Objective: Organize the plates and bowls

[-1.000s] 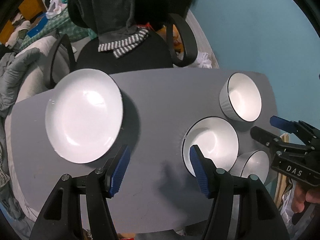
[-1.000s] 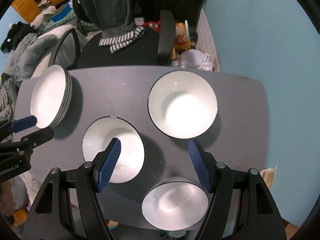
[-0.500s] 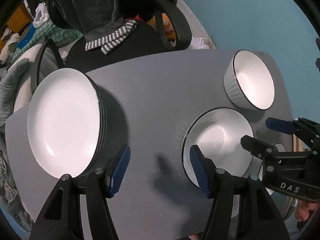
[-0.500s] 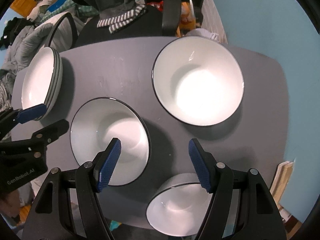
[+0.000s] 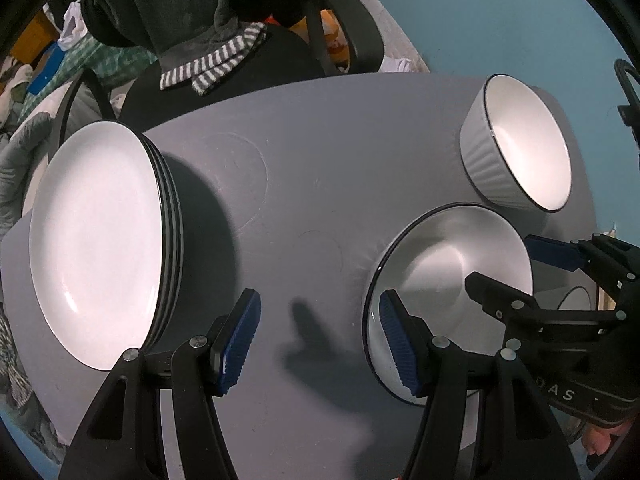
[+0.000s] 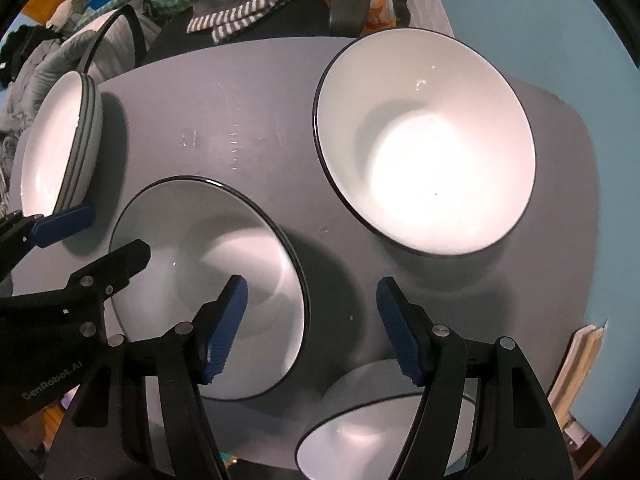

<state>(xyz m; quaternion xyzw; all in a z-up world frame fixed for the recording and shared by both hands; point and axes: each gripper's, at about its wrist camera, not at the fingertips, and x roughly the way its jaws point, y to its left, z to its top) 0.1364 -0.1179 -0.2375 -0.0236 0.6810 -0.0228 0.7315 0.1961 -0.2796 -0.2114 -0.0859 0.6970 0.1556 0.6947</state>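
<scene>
On the grey table [image 5: 300,180] a stack of white plates [image 5: 100,240] sits at the left. A shallow white bowl [image 5: 448,272] stands in the middle and a ribbed bowl [image 5: 520,144] behind it. My left gripper [image 5: 318,304] is open and points down, with its right finger over the middle bowl's left rim. My right gripper [image 6: 312,286] straddles the right rim of that middle bowl [image 6: 200,280]. Its jaws are closing and the pads are clear of the rim. The large bowl [image 6: 428,148] lies beyond it, and a third bowl [image 6: 380,420] is close under it.
A black office chair [image 5: 224,52] draped with dark clothing and a striped cloth stands behind the table. Bedding and clutter [image 6: 48,48] lie at the far left. Blue wall [image 6: 560,40] is on the right. Papers [image 6: 576,364] lie past the table's right edge.
Both grippers have sunk toward the table, so the plates and bowls look larger. The right gripper's left finger now hangs inside the middle bowl. No dish has moved.
</scene>
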